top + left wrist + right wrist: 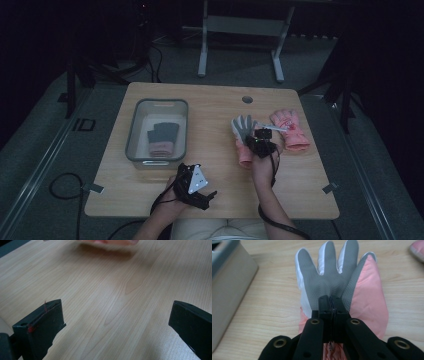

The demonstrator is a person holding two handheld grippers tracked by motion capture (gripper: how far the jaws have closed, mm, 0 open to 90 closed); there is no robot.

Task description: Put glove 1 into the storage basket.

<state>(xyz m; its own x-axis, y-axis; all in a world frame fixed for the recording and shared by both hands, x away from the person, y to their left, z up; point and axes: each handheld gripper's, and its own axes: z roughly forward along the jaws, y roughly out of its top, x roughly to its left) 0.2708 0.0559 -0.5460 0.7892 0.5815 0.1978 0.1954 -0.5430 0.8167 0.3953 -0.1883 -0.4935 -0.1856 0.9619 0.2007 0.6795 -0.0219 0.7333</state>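
Note:
A pink glove with a grey textured palm (244, 127) lies palm up right of the table's middle. In the right gripper view its fingers point away, and my right gripper (331, 300) is shut on the grey palm fabric (329, 272); from above, this gripper (260, 137) sits over the glove's cuff end. A second pink glove (290, 129) lies just to the right, its edge at the corner (418, 248). My left gripper (209, 198) rests near the front edge, and its jaws (117, 322) stand wide apart over bare wood.
A clear plastic bin (137, 131) stands at the left of the table with a grey-and-pink glove (162, 137) inside; its wall (227, 285) is close on the left. A round cable hole (247, 99) sits near the far edge. A blurred pink shape (107, 242) lies ahead.

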